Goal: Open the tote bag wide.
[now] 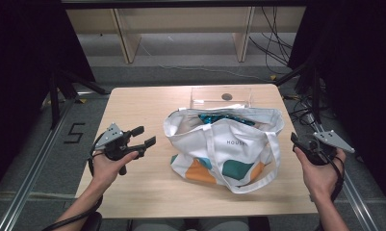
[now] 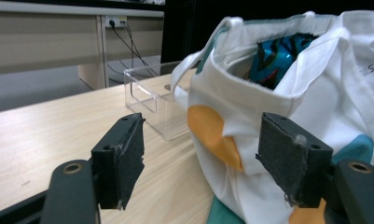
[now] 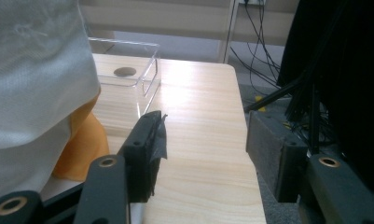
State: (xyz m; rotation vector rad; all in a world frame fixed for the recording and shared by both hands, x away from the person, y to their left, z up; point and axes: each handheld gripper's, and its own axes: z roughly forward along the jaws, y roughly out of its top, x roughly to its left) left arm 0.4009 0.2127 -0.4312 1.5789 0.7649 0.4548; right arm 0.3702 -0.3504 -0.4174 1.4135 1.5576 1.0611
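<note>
A white tote bag (image 1: 229,144) with orange and teal patches stands in the middle of the wooden table (image 1: 147,103), mouth open upward. A shiny blue packet (image 1: 218,118) lies inside it, also seen through the mouth of the tote bag (image 2: 287,93) as the blue packet (image 2: 280,53). My left gripper (image 1: 143,136) is held left of the bag, open and empty, jaws pointing toward it. My right gripper (image 1: 299,143) is held off the bag's right side at the table's right edge, open with nothing between its jaws; the bag's cloth (image 3: 35,79) sits just to its left.
A clear plastic box (image 1: 221,97) stands behind the bag near the far edge, a small dark round spot (image 1: 226,96) on it. Cables and black stands lie right of the table (image 3: 208,140). Bare tabletop spreads at the front left and front.
</note>
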